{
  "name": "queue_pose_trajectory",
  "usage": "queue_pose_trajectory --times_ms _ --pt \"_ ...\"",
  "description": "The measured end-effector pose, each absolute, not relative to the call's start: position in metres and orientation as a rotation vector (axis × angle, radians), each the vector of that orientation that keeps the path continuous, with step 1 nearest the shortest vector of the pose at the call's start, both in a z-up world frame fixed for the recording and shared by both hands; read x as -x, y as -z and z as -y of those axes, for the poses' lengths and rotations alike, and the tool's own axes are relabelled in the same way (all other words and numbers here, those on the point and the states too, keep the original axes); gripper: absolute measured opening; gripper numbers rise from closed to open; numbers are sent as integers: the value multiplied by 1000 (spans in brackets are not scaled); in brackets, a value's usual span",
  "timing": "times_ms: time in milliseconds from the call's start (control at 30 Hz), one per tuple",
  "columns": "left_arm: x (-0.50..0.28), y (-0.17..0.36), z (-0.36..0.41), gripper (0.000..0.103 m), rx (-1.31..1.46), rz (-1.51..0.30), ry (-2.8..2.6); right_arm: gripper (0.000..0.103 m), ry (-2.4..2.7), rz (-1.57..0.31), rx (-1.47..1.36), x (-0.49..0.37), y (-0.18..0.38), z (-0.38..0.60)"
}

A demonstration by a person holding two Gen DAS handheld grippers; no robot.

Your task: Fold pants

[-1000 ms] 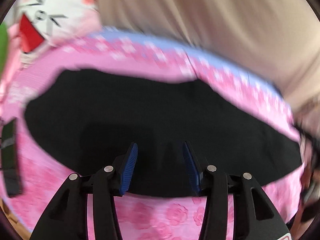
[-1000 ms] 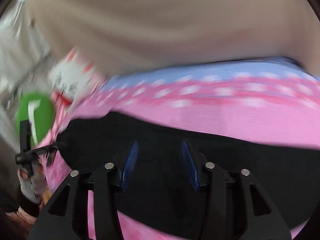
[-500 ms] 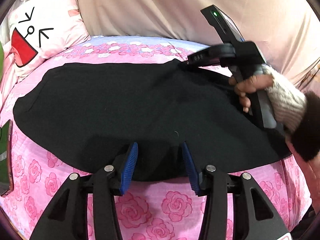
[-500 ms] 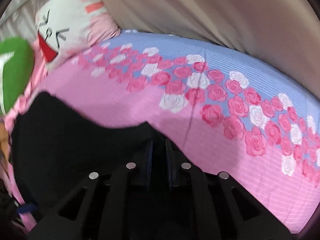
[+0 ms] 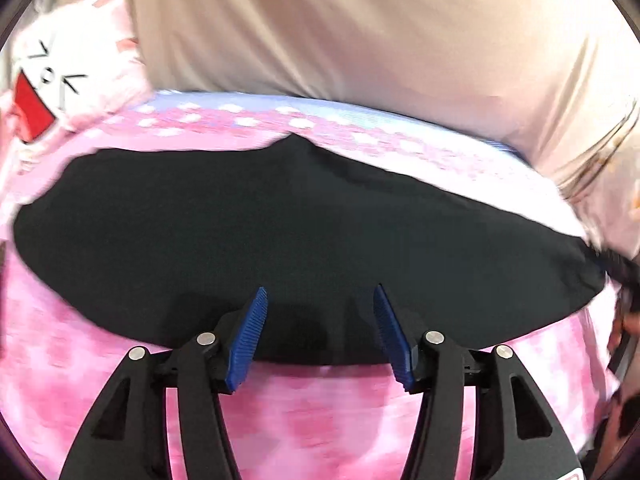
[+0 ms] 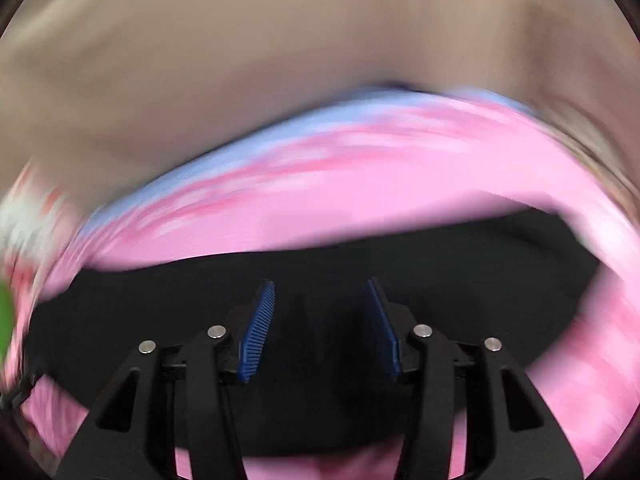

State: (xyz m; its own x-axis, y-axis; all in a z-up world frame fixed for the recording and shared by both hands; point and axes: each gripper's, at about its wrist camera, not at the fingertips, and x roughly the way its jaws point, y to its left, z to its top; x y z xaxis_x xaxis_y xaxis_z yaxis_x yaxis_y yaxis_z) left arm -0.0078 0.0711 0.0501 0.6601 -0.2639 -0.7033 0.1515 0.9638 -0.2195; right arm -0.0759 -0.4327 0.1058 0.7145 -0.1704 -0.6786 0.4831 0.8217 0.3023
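Both your left gripper [image 5: 318,326] and right gripper [image 6: 320,320] have just opened, nothing clamped. Grab the black pants [image 5: 304,232] unevenly and the fold skews

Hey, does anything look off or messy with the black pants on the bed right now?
Nothing stands out. The black pants lie spread flat on the pink floral bedspread, with only a small peak on the far edge. The left gripper and the right gripper are open over the fabric, holding nothing. Motion blur hides finer wrinkles.
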Motion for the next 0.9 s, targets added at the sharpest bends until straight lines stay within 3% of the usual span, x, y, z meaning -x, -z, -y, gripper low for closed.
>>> queue_pose_trajectory --times_ms 200,300,500,567,600,733,900 --pt "-12 -31 -25 55 227 -890 294 51 402 -660 -790 145 -82 528" --pt "-10 -32 -11 58 160 -876 279 60 319 -653 -849 131 -72 535" --pt "-11 -28 -7 62 134 -885 253 61 235 -643 -854 79 -69 544" --pt "-11 -29 -10 63 136 -885 257 44 227 -651 -847 66 -68 547" --pt "-11 -29 -12 64 138 -884 258 25 211 -655 -862 62 -66 547" --pt "-10 -30 -12 64 144 -879 257 12 184 -538 -830 78 -91 540" --pt "-1 -32 6 64 99 -871 319 10 211 -491 -748 106 -125 537"
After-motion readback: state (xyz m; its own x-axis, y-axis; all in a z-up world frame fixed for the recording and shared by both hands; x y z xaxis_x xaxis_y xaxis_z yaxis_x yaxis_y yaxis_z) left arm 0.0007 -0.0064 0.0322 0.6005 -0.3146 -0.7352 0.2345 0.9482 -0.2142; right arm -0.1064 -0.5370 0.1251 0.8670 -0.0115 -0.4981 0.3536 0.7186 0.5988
